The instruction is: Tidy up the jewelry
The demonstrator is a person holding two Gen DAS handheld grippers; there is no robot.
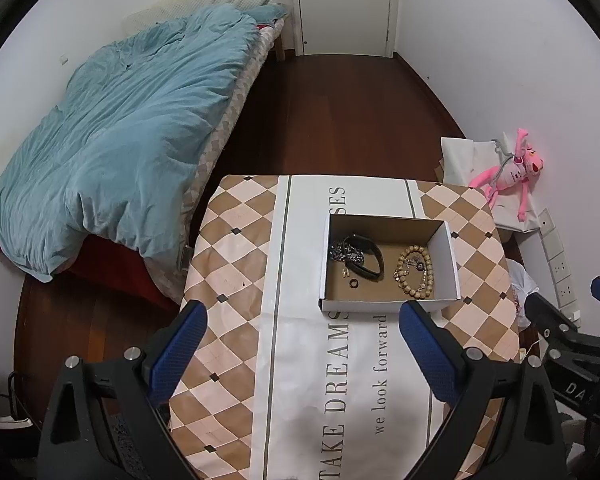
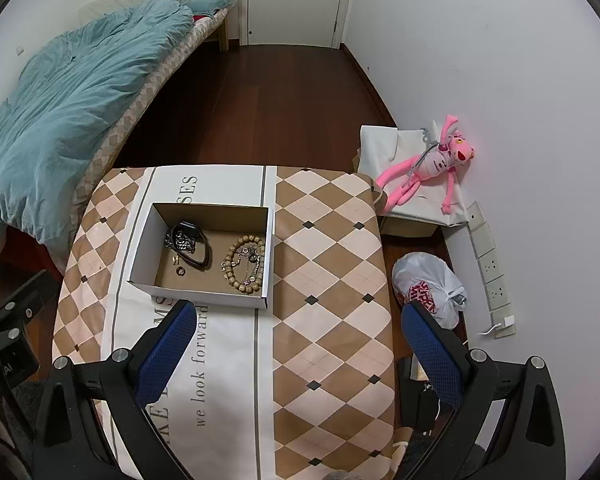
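Observation:
An open white cardboard box (image 1: 448, 256) (image 2: 140, 248) with a brown inside stands on the table. It holds a wooden bead bracelet (image 1: 414, 272) (image 2: 244, 260), a black band (image 1: 366, 258) (image 2: 198, 246), a dark metal chain (image 1: 342, 252) (image 2: 180, 242) and a small dark ring (image 1: 354, 283) (image 2: 180, 271). My left gripper (image 1: 302, 328) is open and empty, held above the table just in front of the box. My right gripper (image 2: 296, 328) is open and empty, in front of the box and to its right.
The table wears a brown and cream diamond cloth (image 1: 236, 248) (image 2: 332, 248). A bed with a blue duvet (image 1: 132, 128) (image 2: 60, 96) lies left. A pink plush toy (image 2: 432, 168), a white plastic bag (image 2: 428, 288) and wall sockets (image 2: 496, 272) are on the right.

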